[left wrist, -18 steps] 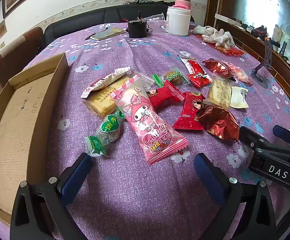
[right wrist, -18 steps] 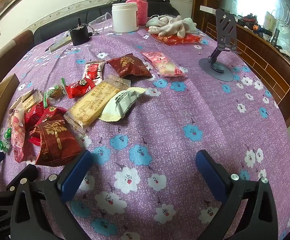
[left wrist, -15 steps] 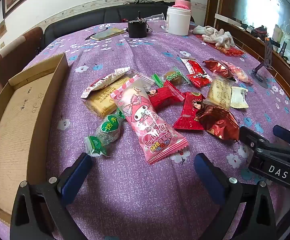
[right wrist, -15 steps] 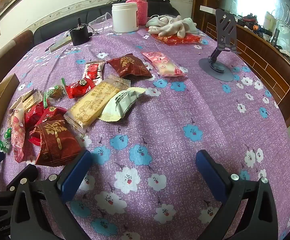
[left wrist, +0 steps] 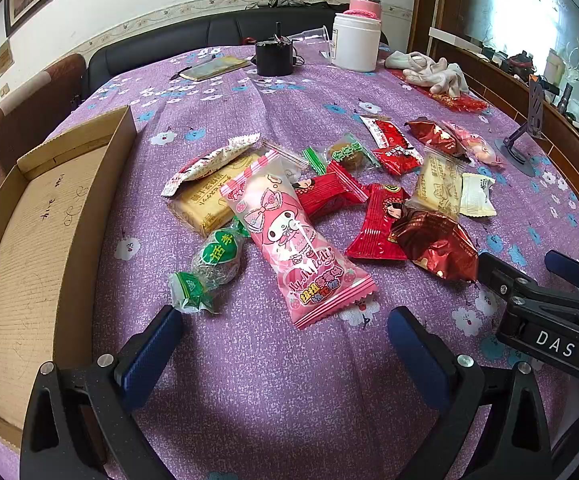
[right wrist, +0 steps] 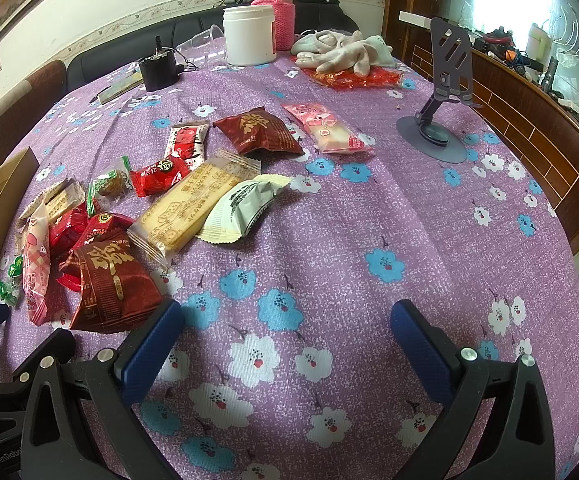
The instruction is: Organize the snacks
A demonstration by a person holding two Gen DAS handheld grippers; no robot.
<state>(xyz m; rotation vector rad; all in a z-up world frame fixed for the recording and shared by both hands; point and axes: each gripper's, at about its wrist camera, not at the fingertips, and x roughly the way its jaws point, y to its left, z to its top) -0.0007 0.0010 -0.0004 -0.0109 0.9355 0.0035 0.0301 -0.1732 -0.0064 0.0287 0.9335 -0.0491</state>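
While both tools hang over the table (right wrist: 369, 208) w/ jaws spread wide and nothing between them, the snacks lie loose on the purple flowered cloth. Left tool (left wrist: 281, 344) – released, hovering just short of a green-wrapped sweet (left wrist: 209, 268) and a long pink cartoon packet (left wrist: 293, 240). Right tool (right wrist: 285, 344) – released too, over bare cloth; a dark red foil pack (right wrist: 109, 284) sits just beside its left finger. Cardboard box (left wrist: 29, 240) lies open at the table's left edge, near the green sweet, w/ no snacks in it.

Mid-table: yellow biscuit pack (right wrist: 193, 204) touching a pale green-white pack (right wrist: 245, 208); several small red packets (left wrist: 377, 224) overlapping; a white-pink packet (left wrist: 209, 160) resting on another yellow biscuit pack (left wrist: 209, 204). Further on, a 2nd dark red foil pack (right wrist: 257, 132) and a pink-white packet (right wrist: 325, 128), side by side.

Far end – grey phone stand (right wrist: 433, 136) at right, white tub (right wrist: 249, 36), pink-sleeved bottle (right wrist: 277, 12), crumpled gloves (right wrist: 341, 54) on red wrapping, black container (right wrist: 159, 70).
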